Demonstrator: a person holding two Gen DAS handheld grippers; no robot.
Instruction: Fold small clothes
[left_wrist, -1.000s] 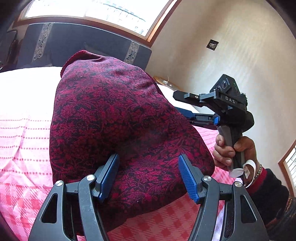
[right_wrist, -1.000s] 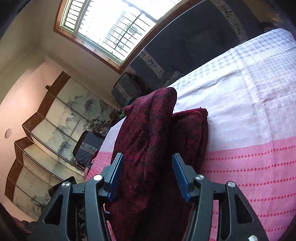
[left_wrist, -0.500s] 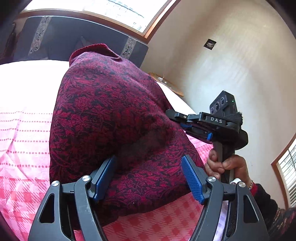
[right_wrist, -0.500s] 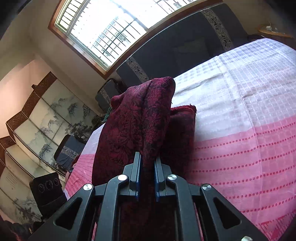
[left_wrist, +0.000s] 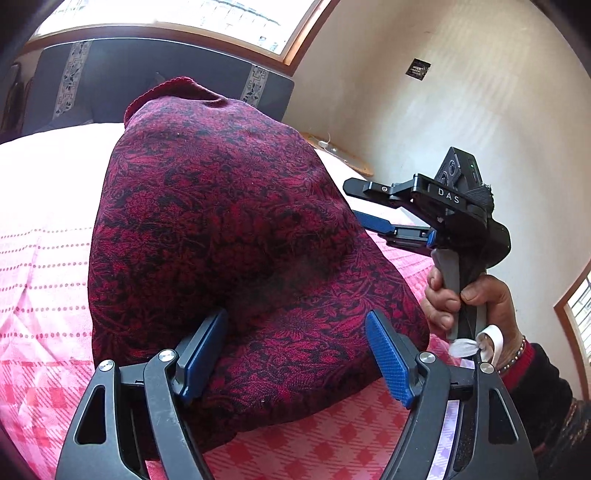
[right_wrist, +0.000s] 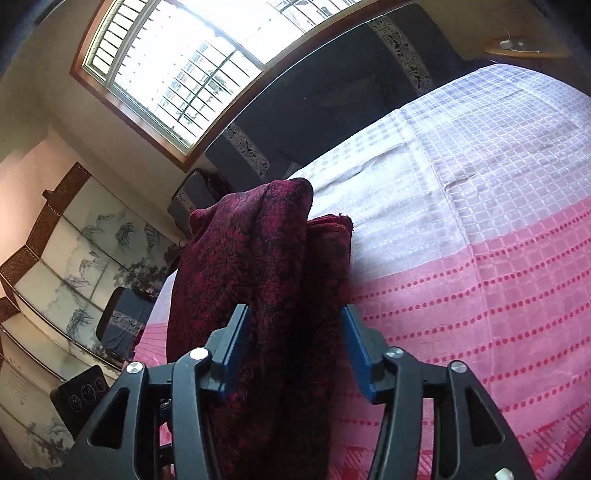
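A dark red garment with a black flower pattern (left_wrist: 221, 221) lies heaped on the pink bedspread (left_wrist: 44, 288). My left gripper (left_wrist: 295, 321) reaches over its near edge. Its jaws are wide and still opening, and the cloth bulges between the blue pads without being pinched. From the right, the right gripper (left_wrist: 360, 201) points at the garment's far side, held by a person's hand (left_wrist: 465, 299). In the right wrist view a raised fold of the garment (right_wrist: 251, 258) stands between the right gripper's (right_wrist: 294, 312) jaws. They are opening and have let go of the fold.
The bedspread (right_wrist: 480, 277) turns from pink to pale lilac checks toward the dark headboard (left_wrist: 166, 74) under a window. A painted folding screen (right_wrist: 55, 258) stands at the left of the bed. A small wooden shelf (left_wrist: 343, 155) sits in the corner by the wall.
The right jaws were apart, pinched the raised fold half a second ago, and have now sprung apart again. The left jaws spread a little wider around the cloth.
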